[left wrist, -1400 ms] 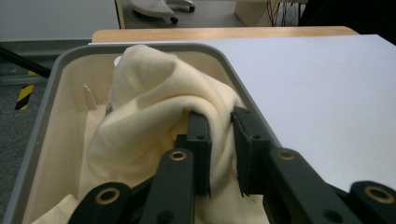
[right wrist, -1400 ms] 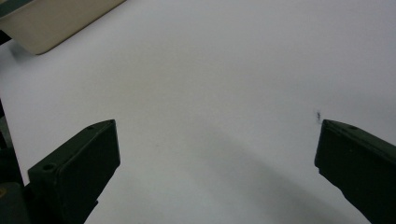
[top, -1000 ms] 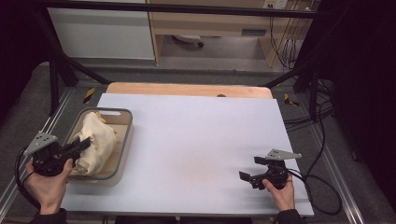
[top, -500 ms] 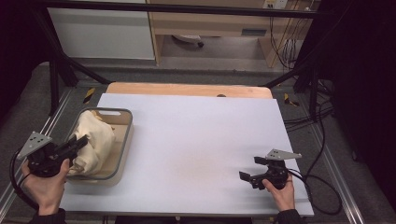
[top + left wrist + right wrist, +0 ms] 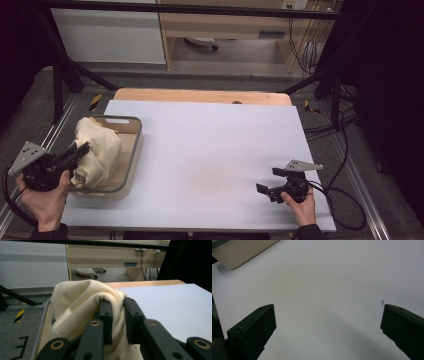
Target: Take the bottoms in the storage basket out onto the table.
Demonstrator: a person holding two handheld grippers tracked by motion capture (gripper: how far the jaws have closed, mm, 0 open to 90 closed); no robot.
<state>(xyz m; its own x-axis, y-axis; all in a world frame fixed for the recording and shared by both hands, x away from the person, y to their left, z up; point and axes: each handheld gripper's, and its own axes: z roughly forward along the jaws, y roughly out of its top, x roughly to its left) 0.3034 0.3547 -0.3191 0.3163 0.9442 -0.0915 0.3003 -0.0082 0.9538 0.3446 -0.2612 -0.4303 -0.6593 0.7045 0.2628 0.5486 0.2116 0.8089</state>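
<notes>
Cream-coloured soft cloth (image 5: 97, 152), bunched in grey rectangular plastic tray (image 5: 131, 159) at near left of white table (image 5: 210, 150). Pinched by left gripper (image 5: 117, 315), jaws closed on a fold. Right gripper (image 5: 270, 184) wide open, holding nothing. Probably light, limp, not slippery; best gripped at a thick fold.

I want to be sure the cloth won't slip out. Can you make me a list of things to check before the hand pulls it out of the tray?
1. Left gripper shut on the cream cloth: ok, a fold sits pinched between the jaws.
2. How much cloth is caught: cannot tell, the fold hides the jaw tips.
3. Cloth free of the tray: not ok, most of it lies inside.
4. Right gripper out of the way: ok, open and apart from the tray, above the white table.
5. Room on the table to lay the cloth: ok.
</notes>
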